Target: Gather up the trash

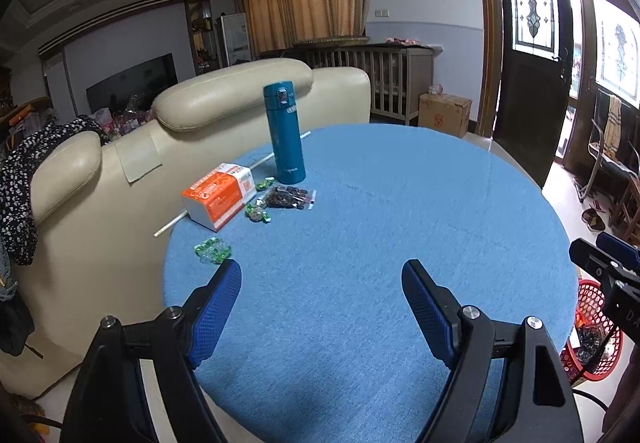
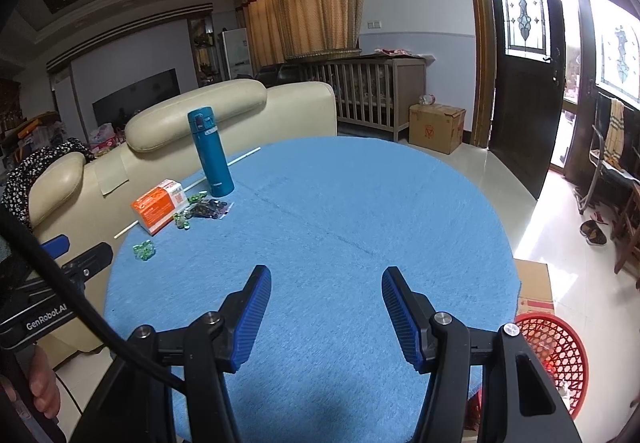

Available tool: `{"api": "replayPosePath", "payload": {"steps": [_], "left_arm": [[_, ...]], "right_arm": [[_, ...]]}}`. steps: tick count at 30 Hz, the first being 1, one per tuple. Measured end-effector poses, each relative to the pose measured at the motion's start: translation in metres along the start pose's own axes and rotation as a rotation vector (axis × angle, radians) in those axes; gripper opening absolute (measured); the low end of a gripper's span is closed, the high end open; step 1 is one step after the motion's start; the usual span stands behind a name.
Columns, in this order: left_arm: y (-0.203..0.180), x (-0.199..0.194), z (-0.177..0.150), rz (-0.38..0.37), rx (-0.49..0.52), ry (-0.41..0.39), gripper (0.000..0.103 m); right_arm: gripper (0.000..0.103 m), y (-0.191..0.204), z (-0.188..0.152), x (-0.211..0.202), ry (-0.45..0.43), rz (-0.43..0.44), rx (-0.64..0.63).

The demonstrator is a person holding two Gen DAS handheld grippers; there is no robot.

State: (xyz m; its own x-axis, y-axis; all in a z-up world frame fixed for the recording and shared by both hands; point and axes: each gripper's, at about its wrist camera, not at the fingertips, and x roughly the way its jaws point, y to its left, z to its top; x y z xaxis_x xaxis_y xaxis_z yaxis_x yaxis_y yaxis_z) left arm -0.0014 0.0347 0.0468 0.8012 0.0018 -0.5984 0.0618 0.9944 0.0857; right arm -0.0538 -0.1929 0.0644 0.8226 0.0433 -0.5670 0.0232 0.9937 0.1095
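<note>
Both sets of jaws spread wide, nothing between them: left gripper and right gripper hover over bare blue table. Trash on table's far left: green wrappers nearest, more wrappers w/ dark packet beside orange box and flask. Red basket on floor at right already holds some scraps; table wrappers left to collect.

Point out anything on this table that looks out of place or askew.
Green wrappers lie scattered near the table's left edge, with more beside the orange box. A white stick under that box overhangs the edge. The bottle stands upright.
</note>
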Motion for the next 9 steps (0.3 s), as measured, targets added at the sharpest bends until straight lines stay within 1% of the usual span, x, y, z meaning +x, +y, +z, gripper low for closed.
{"api": "replayPosePath", "payload": {"steps": [6,9], "left_arm": [[-0.012,0.031,0.003,-0.018,0.015,0.042,0.083],[-0.017,0.067,0.000,-0.055,-0.002,0.115,0.083]], "right_arm": [[0.062,-0.017,0.002,0.030,0.021,-0.024,0.021],[0.062,-0.030,-0.001,0.058,0.050,-0.047,0.028]]}}
